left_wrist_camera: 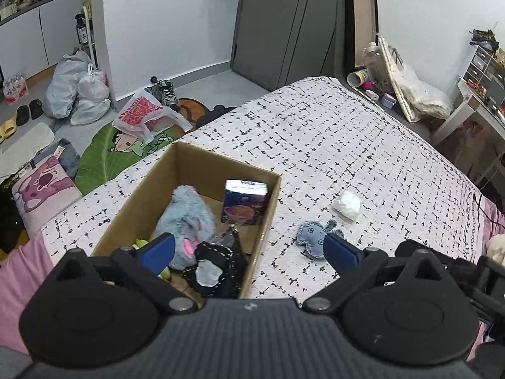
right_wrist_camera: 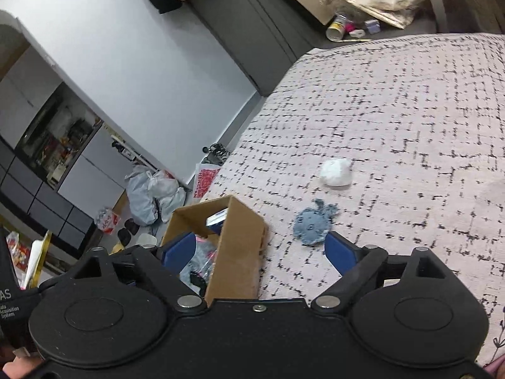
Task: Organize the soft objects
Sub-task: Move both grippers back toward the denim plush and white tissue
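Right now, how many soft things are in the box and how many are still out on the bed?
In the box: 3 (grey plush, black pouch, tissue pack)
On the bed: 2 (blue toy, white wad)
Total: 5

Even, soft indoor light, weak shadows, no glare. Left wrist view is sharp; right wrist view shows slight motion blur. Fisheye bends both views' edges, corners dark.

Left gripper [left_wrist_camera: 249, 249], right gripper [right_wrist_camera: 252, 249]: black housings, blue fingers, silver screws, round caps.
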The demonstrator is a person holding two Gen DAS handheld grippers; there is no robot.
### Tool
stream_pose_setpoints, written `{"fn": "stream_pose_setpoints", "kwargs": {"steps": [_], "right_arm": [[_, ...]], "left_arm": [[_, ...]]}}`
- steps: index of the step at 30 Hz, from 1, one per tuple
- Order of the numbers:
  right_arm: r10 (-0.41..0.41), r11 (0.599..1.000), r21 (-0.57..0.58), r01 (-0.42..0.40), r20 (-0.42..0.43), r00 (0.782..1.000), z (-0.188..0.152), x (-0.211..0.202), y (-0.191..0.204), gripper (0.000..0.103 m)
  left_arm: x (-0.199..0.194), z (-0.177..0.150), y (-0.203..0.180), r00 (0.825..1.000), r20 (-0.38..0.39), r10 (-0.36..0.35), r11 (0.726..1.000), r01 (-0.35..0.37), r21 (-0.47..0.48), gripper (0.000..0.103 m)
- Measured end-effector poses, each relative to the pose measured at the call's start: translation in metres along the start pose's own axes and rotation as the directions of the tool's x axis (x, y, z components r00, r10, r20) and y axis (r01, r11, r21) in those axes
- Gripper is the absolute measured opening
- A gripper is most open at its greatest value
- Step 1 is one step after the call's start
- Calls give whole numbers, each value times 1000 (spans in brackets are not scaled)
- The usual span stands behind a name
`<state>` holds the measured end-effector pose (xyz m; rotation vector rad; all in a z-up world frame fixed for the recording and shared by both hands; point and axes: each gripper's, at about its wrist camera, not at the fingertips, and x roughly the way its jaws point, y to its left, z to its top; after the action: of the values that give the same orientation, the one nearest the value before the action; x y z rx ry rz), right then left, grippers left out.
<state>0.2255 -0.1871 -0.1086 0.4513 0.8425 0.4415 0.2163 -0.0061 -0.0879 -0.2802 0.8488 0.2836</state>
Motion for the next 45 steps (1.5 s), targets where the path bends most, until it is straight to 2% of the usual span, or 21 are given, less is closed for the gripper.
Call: {"fn": "stream_pose_setpoints", "kwargs": {"steps": [6, 9, 14, 22, 29, 45], "right_arm": [[-6, 999, 54, 7, -19, 1000, 7, -2, -23, 91], [-4, 998, 67, 5, -16, 1000, 10, -4, -30, 99], [-6, 993, 116, 8, -21, 1000, 14, -1, -46, 99], [9, 978, 207, -8, -3, 1000, 22, 4, -66, 99], [-14, 952, 308, 6, 23, 1000, 26, 7, -87, 98], [-73, 948, 313, 63, 21, 997, 37, 29, -102, 98]], "left_arm": [[3, -1, -14, 1000, -1, -10, 1000, 10, 8, 99], [4, 0, -20, 1000, 6, -13, 1000, 13, 16, 99], [9, 4, -27, 1000, 5, -11, 1000, 11, 7, 99], [22, 9, -38, 998, -3, -61, 998, 61, -28, 98], [45, 3, -54, 994, -35, -101, 994, 100, -37, 97], [121, -15, -85, 982, -138, -126, 992, 128, 4, 96]]}}
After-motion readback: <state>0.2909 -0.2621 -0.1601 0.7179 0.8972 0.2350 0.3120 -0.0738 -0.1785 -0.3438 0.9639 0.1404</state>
